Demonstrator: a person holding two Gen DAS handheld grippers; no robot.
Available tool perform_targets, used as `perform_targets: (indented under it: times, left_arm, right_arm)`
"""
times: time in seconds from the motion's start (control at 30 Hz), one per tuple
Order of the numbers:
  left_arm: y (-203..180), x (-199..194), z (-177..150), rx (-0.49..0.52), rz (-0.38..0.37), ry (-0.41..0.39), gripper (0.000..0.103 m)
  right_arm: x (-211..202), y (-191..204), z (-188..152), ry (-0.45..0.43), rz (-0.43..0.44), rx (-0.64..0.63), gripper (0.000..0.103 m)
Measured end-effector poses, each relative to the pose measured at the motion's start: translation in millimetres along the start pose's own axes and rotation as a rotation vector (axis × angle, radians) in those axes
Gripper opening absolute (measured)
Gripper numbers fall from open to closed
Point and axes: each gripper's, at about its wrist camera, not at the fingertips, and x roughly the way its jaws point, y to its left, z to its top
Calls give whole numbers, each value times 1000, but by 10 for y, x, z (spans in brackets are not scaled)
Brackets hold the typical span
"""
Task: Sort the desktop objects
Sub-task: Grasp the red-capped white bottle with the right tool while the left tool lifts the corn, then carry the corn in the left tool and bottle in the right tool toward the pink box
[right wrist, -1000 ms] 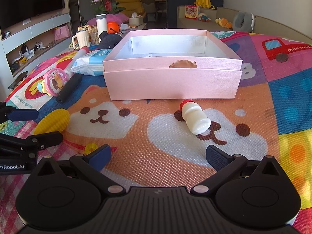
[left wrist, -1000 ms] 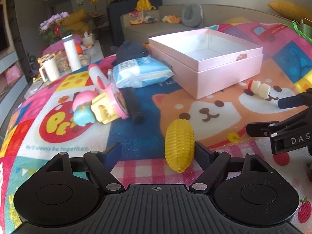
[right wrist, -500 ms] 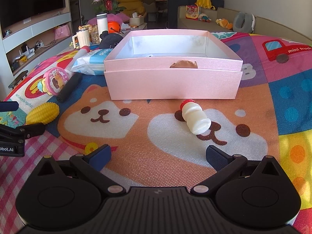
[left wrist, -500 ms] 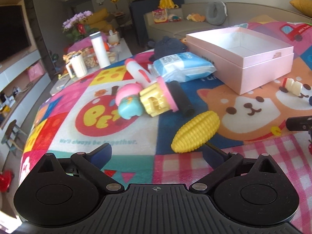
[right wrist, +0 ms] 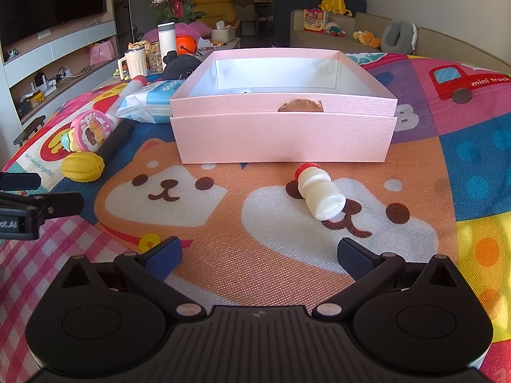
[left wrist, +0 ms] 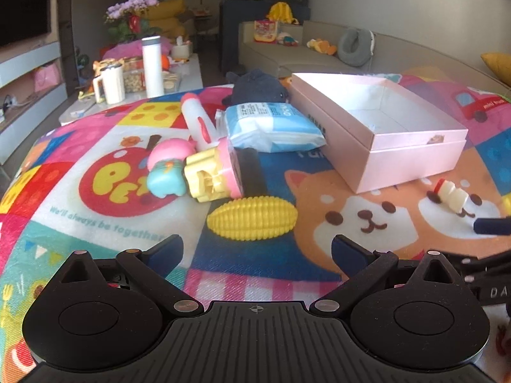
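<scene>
A yellow toy corn (left wrist: 252, 219) lies on the colourful mat just ahead of my open, empty left gripper (left wrist: 257, 252); it also shows in the right wrist view (right wrist: 82, 166). An open pink box (left wrist: 412, 156) stands to the right and also shows in the right wrist view (right wrist: 282, 142). A small white bottle with a red cap (right wrist: 319, 194) lies on its side in front of the box, ahead of my open, empty right gripper (right wrist: 259, 255). It also shows in the left wrist view (left wrist: 452, 193).
A pink and yellow toy (left wrist: 207, 172), a teal and pink figure (left wrist: 167, 172), a black cylinder (left wrist: 252, 172), a white tube (left wrist: 198, 118), a blue wipes pack (left wrist: 271, 126) and a dark plush (left wrist: 258, 87) lie left of the box. A side table with cups (left wrist: 111, 86) stands beyond.
My left gripper has swung back right and closer to the corn, which now lies crosswise right in front of it. The right gripper has barely moved.
</scene>
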Motion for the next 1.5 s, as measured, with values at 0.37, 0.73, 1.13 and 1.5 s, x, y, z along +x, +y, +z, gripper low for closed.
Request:
perform_targets:
  times: [0.37,0.73,1.13,1.5]
  left_arm:
    - [17,135,28,11,50,-2,72]
    - [24,-104,-198,41,5,-16,72]
    - [-52,-95,-164,53,28,1,73]
    - [-319,-371,-144,118,-54,-31,72]
  right_arm:
    - [-169,-56,-6,-113,-47,28,99]
    - [197,-178,325,-61,-164,-52,46]
    - [-190,33,234,-9,34,-20,25]
    - [-613,36,247,-45,32,-54,25]
